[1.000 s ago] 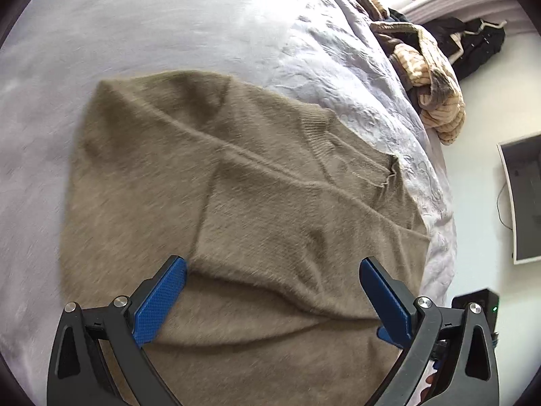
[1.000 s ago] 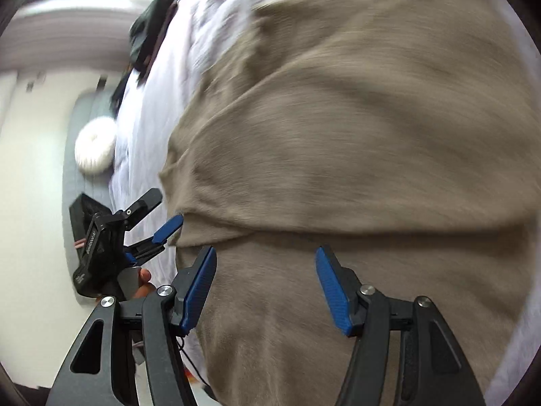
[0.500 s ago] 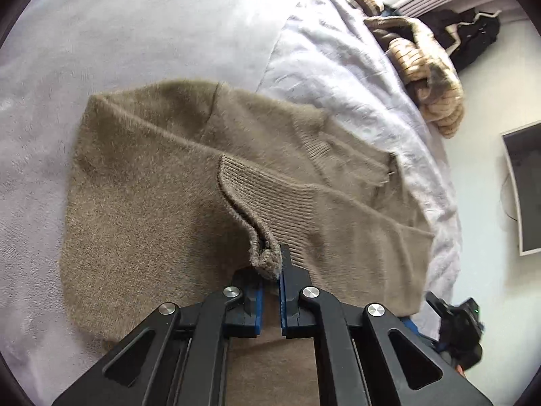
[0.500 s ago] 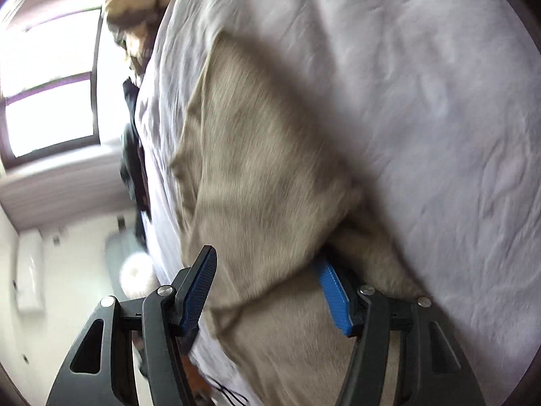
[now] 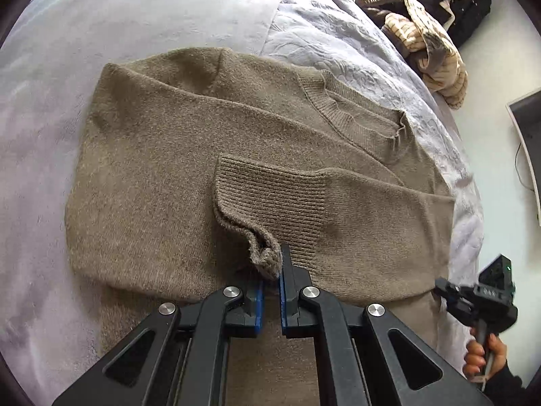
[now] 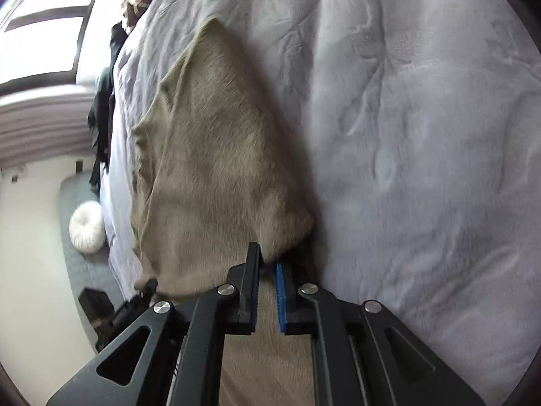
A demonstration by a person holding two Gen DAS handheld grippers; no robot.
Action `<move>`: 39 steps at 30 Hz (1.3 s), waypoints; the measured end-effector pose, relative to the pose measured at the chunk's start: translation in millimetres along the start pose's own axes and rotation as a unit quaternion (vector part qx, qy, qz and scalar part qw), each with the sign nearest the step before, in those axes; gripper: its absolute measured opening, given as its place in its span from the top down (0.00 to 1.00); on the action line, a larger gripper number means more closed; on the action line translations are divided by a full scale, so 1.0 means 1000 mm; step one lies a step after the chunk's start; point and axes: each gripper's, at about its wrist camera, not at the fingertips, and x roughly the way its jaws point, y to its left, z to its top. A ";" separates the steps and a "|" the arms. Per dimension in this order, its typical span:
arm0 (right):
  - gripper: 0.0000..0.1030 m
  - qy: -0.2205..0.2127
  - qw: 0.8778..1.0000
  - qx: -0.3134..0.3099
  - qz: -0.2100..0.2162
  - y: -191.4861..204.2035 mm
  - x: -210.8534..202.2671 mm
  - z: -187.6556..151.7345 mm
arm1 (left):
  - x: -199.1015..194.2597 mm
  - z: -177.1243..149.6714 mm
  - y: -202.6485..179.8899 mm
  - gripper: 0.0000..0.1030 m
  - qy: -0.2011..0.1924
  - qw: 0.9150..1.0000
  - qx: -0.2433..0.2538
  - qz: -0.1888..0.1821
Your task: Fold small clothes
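On the bed [image 5: 142, 17], you are pinching the sweater [image 5: 162, 176]: left tongs [image 5: 271, 272] clamped on its cuff [image 5: 267, 257], right tongs [image 6: 267, 264] just closing on its hem corner [image 6: 287, 240]; lift both evenly.

brown sweater [image 5: 162, 169] on bed [image 5: 169, 17]

Left claw [image 5: 270, 272] clamped tight; right claw [image 6: 267, 264] jaws just closing, angled downward.

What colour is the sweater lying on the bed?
The sweater is a plain brownish-olive knit, ribbed at the cuff and neck; the left wrist view shows it best.
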 end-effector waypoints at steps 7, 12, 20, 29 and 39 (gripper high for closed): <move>0.57 -0.066 0.993 -0.094 -0.029 0.018 -0.047 0.006 | 0.003 0.003 -0.007 0.92 0.002 1.000 0.010 0.016; 0.57 -0.045 0.997 -0.054 -0.027 0.002 -0.012 0.054 | 0.001 0.004 -0.011 0.92 0.005 1.000 0.014 0.028; 0.92 -0.030 0.971 -0.199 -0.126 0.045 -0.003 0.053 | 0.003 0.005 -0.015 0.92 0.006 0.998 0.031 0.049; 0.85 -0.049 0.976 -0.147 -0.150 0.019 -0.016 0.048 | -0.028 -0.001 0.007 0.88 0.003 0.992 0.053 0.118; 0.81 -0.061 0.988 -0.110 -0.086 0.022 -0.056 0.012 | -0.048 0.005 -0.009 0.88 -0.018 0.994 0.062 0.086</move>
